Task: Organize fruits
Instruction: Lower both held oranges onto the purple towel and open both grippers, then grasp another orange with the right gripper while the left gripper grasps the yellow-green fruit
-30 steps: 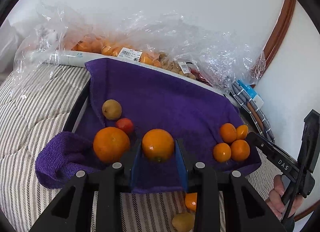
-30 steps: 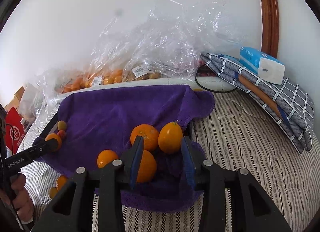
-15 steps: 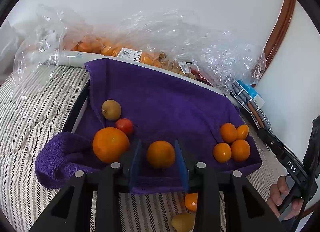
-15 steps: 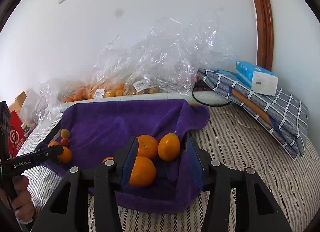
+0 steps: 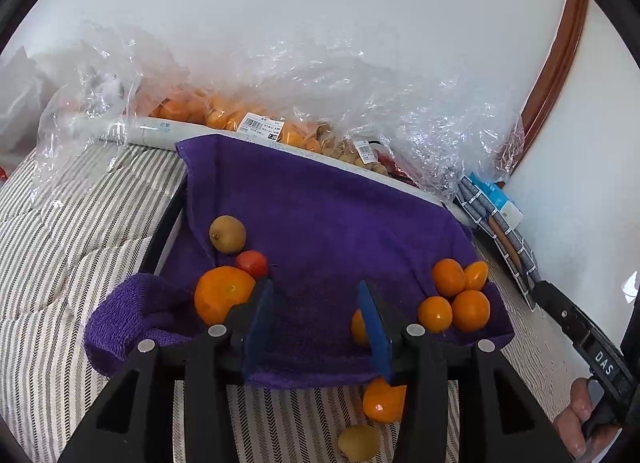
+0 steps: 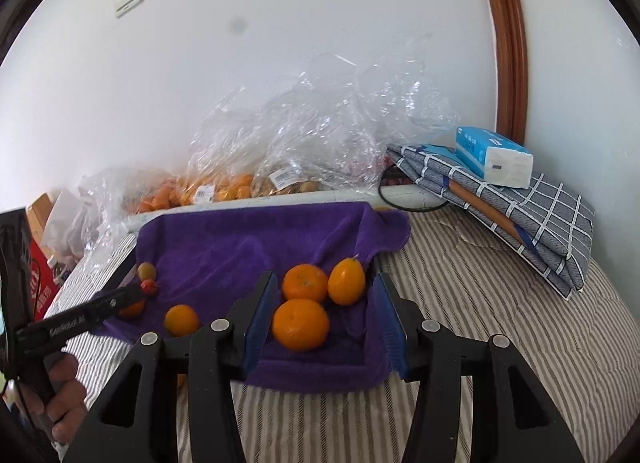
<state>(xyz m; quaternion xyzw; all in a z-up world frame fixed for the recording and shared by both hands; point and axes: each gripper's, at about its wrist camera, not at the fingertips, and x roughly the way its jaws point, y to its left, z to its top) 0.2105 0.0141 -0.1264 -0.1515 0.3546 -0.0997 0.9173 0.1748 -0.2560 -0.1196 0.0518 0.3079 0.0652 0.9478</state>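
Where they lie clustered, the oranges (image 6: 301, 323) look glossy, bright, unblemished.

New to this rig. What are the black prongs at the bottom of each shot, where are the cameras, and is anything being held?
No robot arm here: a person holds a two-finger gripper in each hand, with a fisheye camera on each looking forward along its fingers. The prongs are those fingers. One picture is from the left gripper, the other from the right gripper; each view also shows the other gripper at its edge. Both are open and hold nothing. A purple towel lies on striped bedding. On the towel: a large orange, a small red fruit, a brownish fruit and a cluster of small oranges. Bagged fruit sits behind.
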